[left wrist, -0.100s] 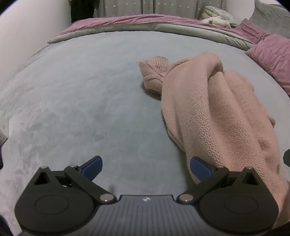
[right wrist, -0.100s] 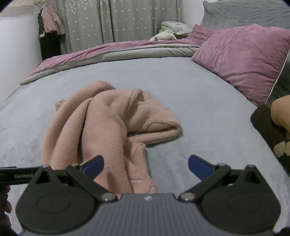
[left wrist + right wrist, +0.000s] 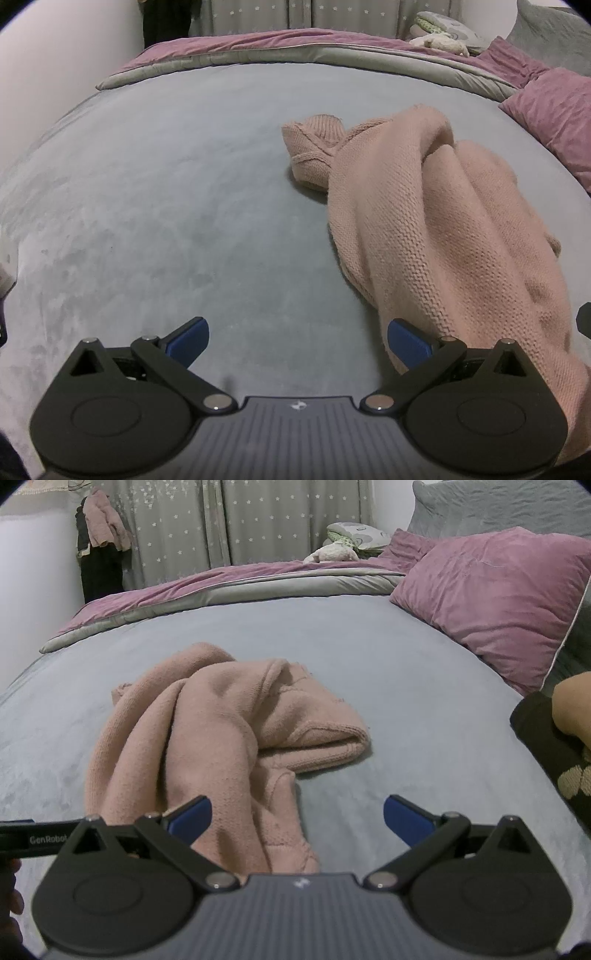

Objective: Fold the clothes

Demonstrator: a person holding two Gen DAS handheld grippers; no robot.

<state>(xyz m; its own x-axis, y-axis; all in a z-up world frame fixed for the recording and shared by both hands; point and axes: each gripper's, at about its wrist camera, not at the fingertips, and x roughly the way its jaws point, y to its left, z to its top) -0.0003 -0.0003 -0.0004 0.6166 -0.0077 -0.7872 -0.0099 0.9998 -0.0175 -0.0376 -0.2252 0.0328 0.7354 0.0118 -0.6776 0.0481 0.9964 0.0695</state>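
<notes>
A crumpled pink knit sweater [image 3: 436, 221] lies bunched on the grey bed cover [image 3: 166, 221], right of centre in the left wrist view. My left gripper [image 3: 297, 341] hangs open over bare cover, its right pad at the sweater's near edge. Seen from the right wrist, the sweater [image 3: 207, 731] lies in a heap ahead and to the left. My right gripper [image 3: 297, 819] is open above the sweater's near end, which reaches in between its fingers without being pinched. The left gripper's body shows at the left edge of the right wrist view.
A purple pillow [image 3: 498, 598] lies at the right. A folded purple-and-grey duvet [image 3: 229, 587] runs along the far edge of the bed, with starred curtains [image 3: 258, 520] behind. Clothes [image 3: 103, 528] hang at the back left. A person's arm in a dark sleeve [image 3: 554, 738] is at the right.
</notes>
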